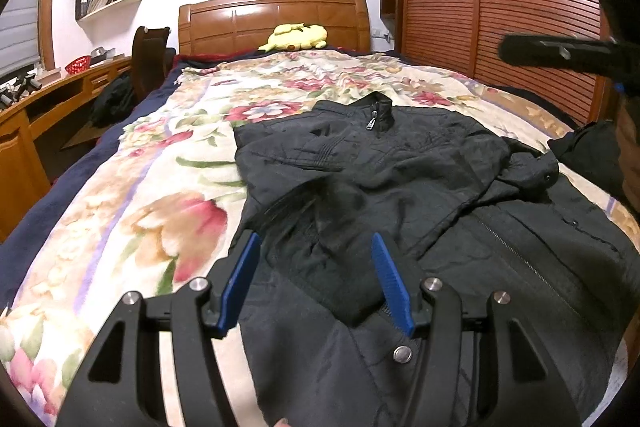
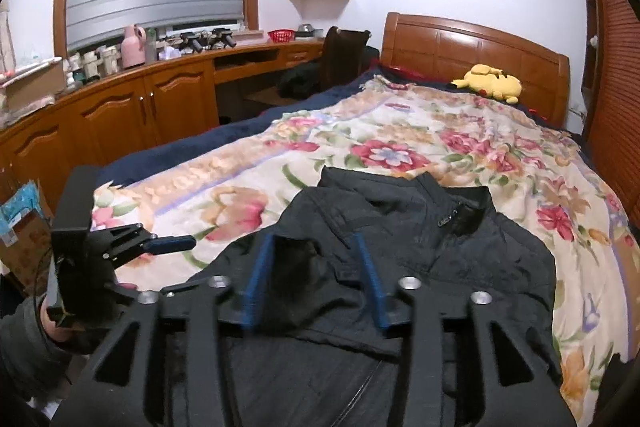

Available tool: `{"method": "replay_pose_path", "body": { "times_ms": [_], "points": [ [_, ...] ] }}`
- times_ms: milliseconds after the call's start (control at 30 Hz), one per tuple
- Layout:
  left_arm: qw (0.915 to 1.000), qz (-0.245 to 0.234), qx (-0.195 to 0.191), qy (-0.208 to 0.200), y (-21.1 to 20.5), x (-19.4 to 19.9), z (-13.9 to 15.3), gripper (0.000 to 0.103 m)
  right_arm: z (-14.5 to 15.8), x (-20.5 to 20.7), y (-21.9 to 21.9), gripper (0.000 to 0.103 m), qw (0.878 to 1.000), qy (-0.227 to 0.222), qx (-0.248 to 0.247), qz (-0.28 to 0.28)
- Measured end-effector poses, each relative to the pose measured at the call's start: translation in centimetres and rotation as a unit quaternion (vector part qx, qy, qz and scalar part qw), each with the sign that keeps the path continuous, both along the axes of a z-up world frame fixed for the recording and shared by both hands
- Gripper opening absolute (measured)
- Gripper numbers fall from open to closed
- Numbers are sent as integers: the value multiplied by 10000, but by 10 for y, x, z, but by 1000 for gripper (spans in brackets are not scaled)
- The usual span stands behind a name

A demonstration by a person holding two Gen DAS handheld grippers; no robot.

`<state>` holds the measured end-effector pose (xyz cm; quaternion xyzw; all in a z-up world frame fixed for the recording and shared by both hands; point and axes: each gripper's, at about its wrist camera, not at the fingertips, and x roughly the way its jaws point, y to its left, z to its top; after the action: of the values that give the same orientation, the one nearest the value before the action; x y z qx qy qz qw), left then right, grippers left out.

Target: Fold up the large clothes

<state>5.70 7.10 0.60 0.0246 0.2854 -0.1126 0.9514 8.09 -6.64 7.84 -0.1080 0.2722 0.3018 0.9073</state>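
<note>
A large black zip-up jacket [image 1: 400, 179] lies on the floral blanket [image 1: 160, 195], collar [image 1: 376, 111] toward the headboard, both sleeves folded across its front. My left gripper [image 1: 316, 247] is open and empty, blue pads just above the folded left sleeve [image 1: 332, 227]. The jacket [image 2: 460, 259] also shows in the right wrist view. My right gripper [image 2: 316, 243] is open and empty, hovering over the jacket's lower middle. The left gripper [image 2: 168, 245] appears at that view's left, over the blanket [image 2: 360, 131].
A yellow plush toy [image 1: 296, 37] rests by the wooden headboard [image 1: 276, 15]. A slatted wooden wardrobe [image 1: 500, 7] runs along the bed's right. A wooden desk and cabinets [image 2: 152, 99], cluttered on top, and a dark chair [image 2: 340, 55] stand left. Another dark garment [image 1: 588, 151] lies at the right edge.
</note>
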Motion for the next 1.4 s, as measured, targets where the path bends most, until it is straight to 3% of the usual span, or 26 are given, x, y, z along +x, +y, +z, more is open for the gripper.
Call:
{"method": "replay_pose_path", "body": {
  "times_ms": [400,633,1167,1400],
  "points": [
    [9994,-120,154,302,-8,-8,-4,58,-64,-35,-69,48,9958,429,-469,-654],
    [9978,-110,98,653,-6,-24,-17,58,-75,-62,-115,48,9924,455,-587,-983],
    [9946,-51,224,1014,21,-98,-37,58,-91,-109,-213,48,9744,820,-711,-1969],
    [9925,-76,139,1213,27,-125,-50,58,-108,-131,-238,55,9665,1156,-688,-2188]
  ]
}}
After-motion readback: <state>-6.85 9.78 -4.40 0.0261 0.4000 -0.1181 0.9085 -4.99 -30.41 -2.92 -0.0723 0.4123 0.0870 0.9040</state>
